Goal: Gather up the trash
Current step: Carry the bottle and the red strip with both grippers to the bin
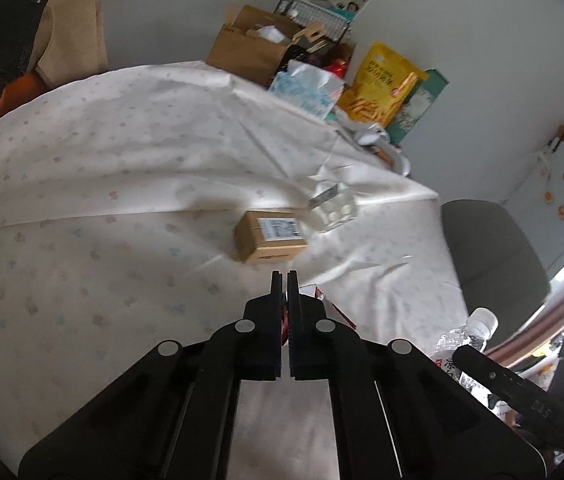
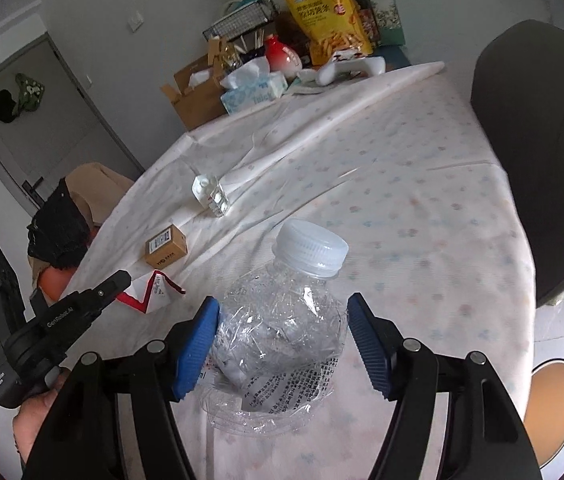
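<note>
"GenRobot.AI" is read on the left gripper (image 2: pixel 124 278), clamped tight on a red-and-white wrapper (image 2: pixel 154 290). A crumpled clear bottle (image 2: pixel 282 320) is bracketed by the right gripper (image 2: pixel 282 344), its left pad touching. A small labelled carton (image 1: pixel 270 236) is seen beyond on the floral tablecloth (image 1: pixel 102 208).

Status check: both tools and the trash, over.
Left tool shut on red-white wrapper. Right tool straddling crushed bottle, right pad clear. Small box, blister pack remain.
</note>
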Demonstrator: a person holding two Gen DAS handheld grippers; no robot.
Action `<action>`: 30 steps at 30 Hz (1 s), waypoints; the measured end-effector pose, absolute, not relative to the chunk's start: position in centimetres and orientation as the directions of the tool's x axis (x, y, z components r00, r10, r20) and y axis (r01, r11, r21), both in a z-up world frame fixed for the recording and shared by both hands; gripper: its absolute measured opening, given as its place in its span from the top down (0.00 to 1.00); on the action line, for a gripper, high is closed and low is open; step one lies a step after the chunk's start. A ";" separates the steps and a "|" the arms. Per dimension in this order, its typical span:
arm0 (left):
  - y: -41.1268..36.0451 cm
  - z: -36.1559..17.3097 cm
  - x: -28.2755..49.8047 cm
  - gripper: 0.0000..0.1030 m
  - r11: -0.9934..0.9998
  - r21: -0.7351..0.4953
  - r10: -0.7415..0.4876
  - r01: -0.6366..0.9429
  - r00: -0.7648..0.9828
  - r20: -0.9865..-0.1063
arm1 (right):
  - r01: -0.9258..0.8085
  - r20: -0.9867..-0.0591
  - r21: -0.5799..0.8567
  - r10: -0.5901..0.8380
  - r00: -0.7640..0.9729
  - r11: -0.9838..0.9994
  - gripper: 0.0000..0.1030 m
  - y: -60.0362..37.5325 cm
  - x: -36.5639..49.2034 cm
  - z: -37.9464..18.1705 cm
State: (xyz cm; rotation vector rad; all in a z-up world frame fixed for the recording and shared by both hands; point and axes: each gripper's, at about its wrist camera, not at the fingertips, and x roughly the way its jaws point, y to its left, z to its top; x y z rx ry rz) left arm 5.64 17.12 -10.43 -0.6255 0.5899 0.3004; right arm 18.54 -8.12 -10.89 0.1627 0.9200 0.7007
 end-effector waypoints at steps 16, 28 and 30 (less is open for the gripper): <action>14.0 -8.1 5.9 0.97 0.787 -0.520 -0.008 -0.332 0.837 -0.547 | -0.420 -0.620 0.466 0.626 0.473 0.779 0.37 -14.7 18.3 -9.6; 4.4 -8.3 10.2 0.97 0.845 -0.496 -0.136 -0.199 0.817 -0.560 | -0.286 -0.623 0.459 0.534 0.571 0.841 0.37 -24.0 18.7 -9.9; 2.9 -8.3 10.8 0.97 0.856 -0.488 -0.158 -0.171 0.812 -0.562 | -0.256 -0.627 0.454 0.510 0.589 0.853 0.37 -25.6 18.6 -10.0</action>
